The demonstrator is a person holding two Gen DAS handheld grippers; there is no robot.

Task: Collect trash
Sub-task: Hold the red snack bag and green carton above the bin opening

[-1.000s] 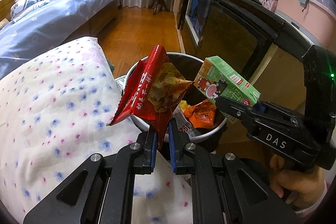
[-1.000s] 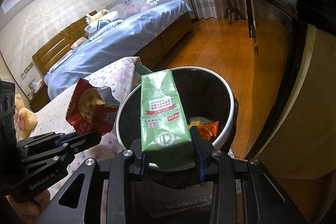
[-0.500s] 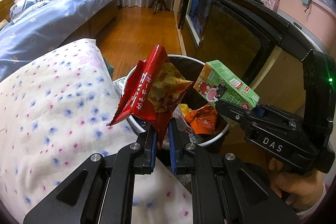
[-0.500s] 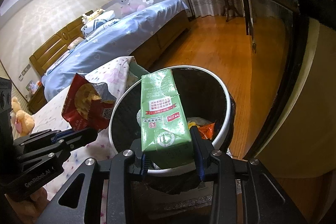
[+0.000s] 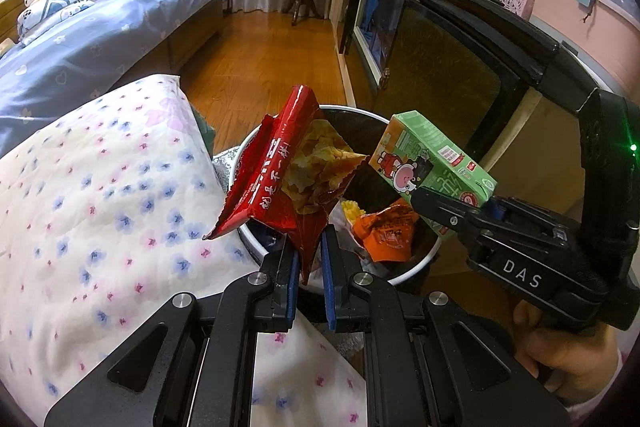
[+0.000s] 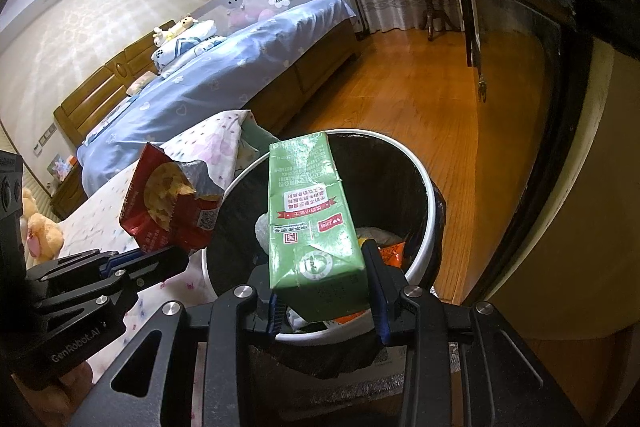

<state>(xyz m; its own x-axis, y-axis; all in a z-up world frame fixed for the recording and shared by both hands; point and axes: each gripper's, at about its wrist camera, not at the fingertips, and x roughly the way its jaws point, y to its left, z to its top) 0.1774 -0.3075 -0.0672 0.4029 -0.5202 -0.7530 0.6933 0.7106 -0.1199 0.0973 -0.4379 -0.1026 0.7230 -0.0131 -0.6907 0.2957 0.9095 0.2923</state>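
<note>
Beside the floral quilt (image 5: 100, 195) stands one white-rimmed trash bin (image 6: 434, 203), lined in black. My right view shows its far wall and the bed (image 6: 240, 67) beyond; my left view shows more of its contents: an orange wrapper (image 5: 386, 235) and something yellow I cannot make out. I hold two pieces of trash above the bin. My right gripper (image 6: 326, 301) clamps one green carton (image 6: 312, 219) by its base, its lower end cut off behind the fingers. My left gripper (image 5: 309, 267) pinches shut on the bottom corner of one red chip bag (image 5: 280, 187).
</note>
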